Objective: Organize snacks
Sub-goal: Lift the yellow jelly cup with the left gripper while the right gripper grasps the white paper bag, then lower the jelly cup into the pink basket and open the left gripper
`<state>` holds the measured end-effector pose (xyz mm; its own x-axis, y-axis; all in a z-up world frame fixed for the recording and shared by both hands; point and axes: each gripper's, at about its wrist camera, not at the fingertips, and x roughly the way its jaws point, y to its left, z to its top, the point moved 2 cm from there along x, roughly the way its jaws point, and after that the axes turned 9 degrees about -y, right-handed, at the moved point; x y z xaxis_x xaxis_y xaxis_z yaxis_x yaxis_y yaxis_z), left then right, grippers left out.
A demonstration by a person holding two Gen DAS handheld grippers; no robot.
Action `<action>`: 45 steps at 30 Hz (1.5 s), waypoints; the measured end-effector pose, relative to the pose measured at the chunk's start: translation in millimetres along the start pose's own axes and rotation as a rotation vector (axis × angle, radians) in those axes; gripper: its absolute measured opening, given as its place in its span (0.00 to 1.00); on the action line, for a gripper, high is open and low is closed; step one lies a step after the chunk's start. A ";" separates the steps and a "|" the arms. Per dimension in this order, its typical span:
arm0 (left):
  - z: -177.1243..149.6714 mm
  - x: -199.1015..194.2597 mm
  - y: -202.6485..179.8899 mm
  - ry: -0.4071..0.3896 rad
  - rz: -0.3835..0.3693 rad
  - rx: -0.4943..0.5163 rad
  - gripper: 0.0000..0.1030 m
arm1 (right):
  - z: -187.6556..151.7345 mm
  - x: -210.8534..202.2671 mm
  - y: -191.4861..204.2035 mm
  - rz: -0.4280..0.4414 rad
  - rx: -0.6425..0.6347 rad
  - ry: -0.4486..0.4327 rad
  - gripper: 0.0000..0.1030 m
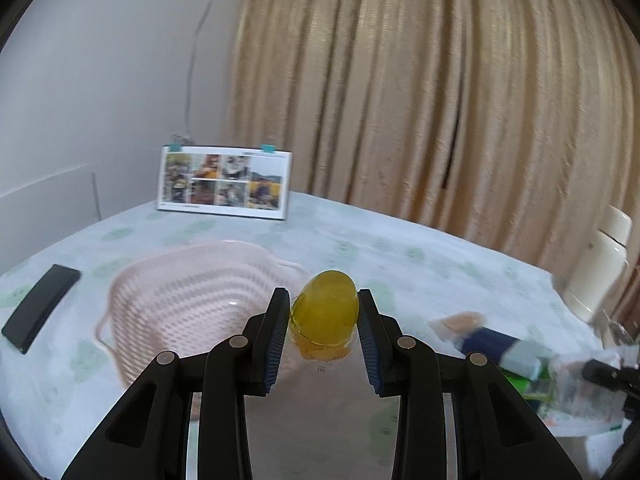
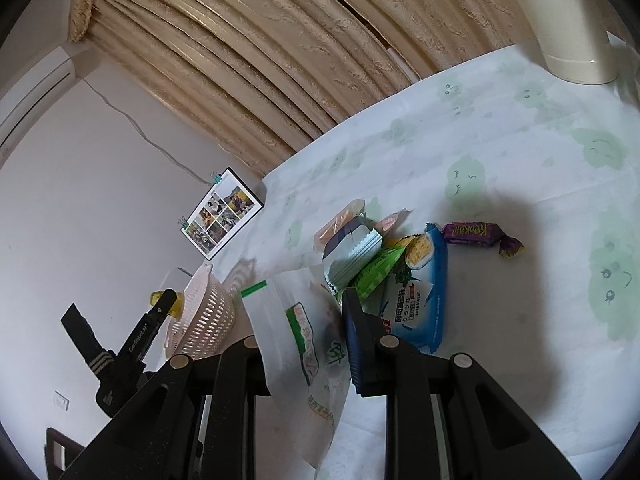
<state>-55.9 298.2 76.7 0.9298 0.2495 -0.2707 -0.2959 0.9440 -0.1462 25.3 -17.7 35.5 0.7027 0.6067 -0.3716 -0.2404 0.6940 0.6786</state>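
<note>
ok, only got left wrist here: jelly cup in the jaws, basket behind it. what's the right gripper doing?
Observer: The right gripper is shut on a white packet with green print.
Operator: what's in the pile under it?
Observer: A blue cracker pack, with a green packet overlapping its edge.
Operator: any strays?
Observer: One purple candy, lying apart, to the right of the pile.
</note>
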 end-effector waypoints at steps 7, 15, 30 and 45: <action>-5.9 15.5 29.0 0.050 0.083 -0.073 0.56 | -6.1 5.6 9.5 -0.037 -0.086 0.008 0.21; -9.0 11.4 36.5 0.003 0.130 -0.097 0.76 | -22.6 20.3 24.2 -0.117 -0.244 0.045 0.23; -10.5 6.6 40.1 -0.020 0.148 -0.109 0.76 | -26.2 17.1 20.0 -0.220 -0.326 0.044 0.59; -11.5 6.0 34.8 -0.017 0.123 -0.083 0.76 | -61.3 20.0 6.5 -0.197 -0.317 0.199 0.62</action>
<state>-63.1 330.1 59.0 0.8887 0.3663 -0.2757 -0.4242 0.8851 -0.1915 -3.2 22.7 -6.3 0.6204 0.4920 -0.6107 -0.3305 0.8702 0.3654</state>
